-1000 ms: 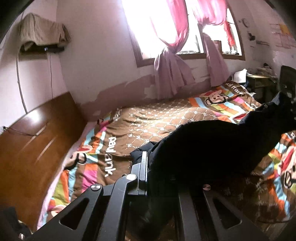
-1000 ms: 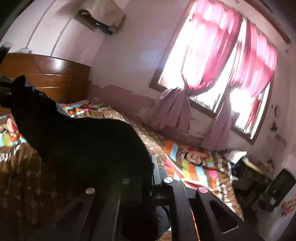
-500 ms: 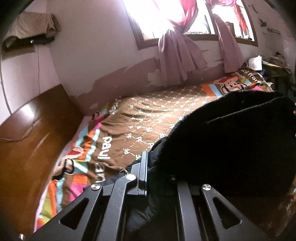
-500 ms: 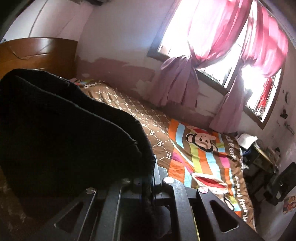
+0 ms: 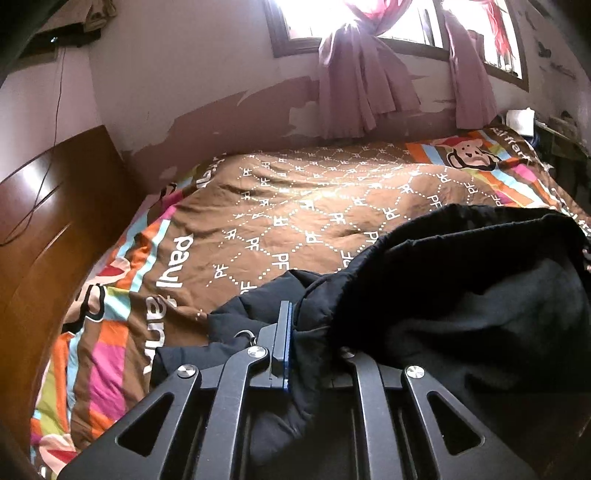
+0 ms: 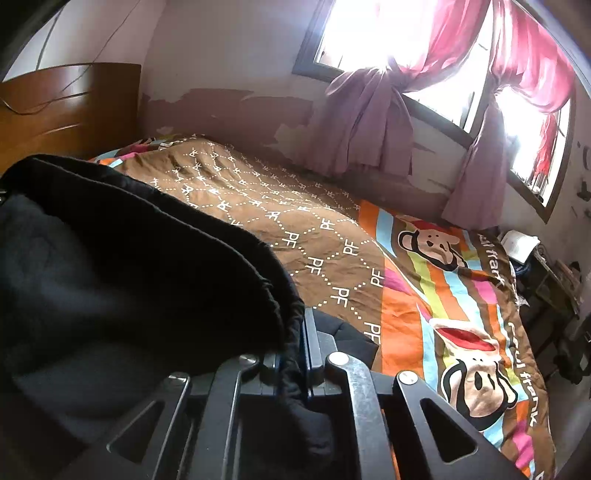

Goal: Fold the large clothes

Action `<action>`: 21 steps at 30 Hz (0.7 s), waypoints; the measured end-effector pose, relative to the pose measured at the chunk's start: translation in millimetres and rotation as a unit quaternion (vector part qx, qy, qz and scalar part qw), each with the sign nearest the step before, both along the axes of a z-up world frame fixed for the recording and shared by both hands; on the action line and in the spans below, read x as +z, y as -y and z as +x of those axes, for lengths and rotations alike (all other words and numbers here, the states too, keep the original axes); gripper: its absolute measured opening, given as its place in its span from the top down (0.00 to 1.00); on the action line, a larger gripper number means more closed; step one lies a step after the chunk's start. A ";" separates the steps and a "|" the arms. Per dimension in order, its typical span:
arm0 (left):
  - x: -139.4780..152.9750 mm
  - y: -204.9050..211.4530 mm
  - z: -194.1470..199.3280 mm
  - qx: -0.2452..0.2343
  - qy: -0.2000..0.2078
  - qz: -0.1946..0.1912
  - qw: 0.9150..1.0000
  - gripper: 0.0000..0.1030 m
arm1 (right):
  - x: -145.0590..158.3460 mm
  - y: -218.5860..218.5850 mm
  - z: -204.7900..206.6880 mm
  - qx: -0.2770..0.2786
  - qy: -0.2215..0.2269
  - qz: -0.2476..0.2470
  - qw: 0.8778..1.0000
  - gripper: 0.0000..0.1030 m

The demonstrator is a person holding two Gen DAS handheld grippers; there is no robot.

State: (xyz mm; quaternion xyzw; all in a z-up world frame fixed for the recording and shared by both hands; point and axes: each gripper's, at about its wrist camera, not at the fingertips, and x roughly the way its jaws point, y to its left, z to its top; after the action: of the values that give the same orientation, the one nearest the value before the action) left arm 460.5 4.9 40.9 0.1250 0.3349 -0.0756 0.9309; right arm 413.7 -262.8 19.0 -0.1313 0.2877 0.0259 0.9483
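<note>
Both grippers pinch the black garment [image 5: 461, 295] over the bedspread [image 5: 295, 206]: left gripper [image 5: 295, 332] at its near-headboard [image 5: 40, 221] edge, right gripper [image 6: 301, 347] at the edge toward the window [image 6: 369, 33], both jaws easing apart, fabric between them.

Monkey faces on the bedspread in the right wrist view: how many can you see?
3. One monkey face lies on the striped band near the window, one nearer the camera, and a partial one between them. The black garment may hide others.
</note>
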 end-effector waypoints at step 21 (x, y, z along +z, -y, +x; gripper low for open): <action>31.3 -39.0 -58.4 0.028 0.094 -0.089 0.991 0.17 | 23.0 25.5 -42.6 0.006 0.034 0.126 0.991 0.09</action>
State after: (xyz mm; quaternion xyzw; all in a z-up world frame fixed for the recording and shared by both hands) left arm 402.1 43.9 72.2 0.0388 0.2417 -0.0666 0.9673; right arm 371.0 -288.3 41.9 -0.0131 0.2492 0.0630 0.9663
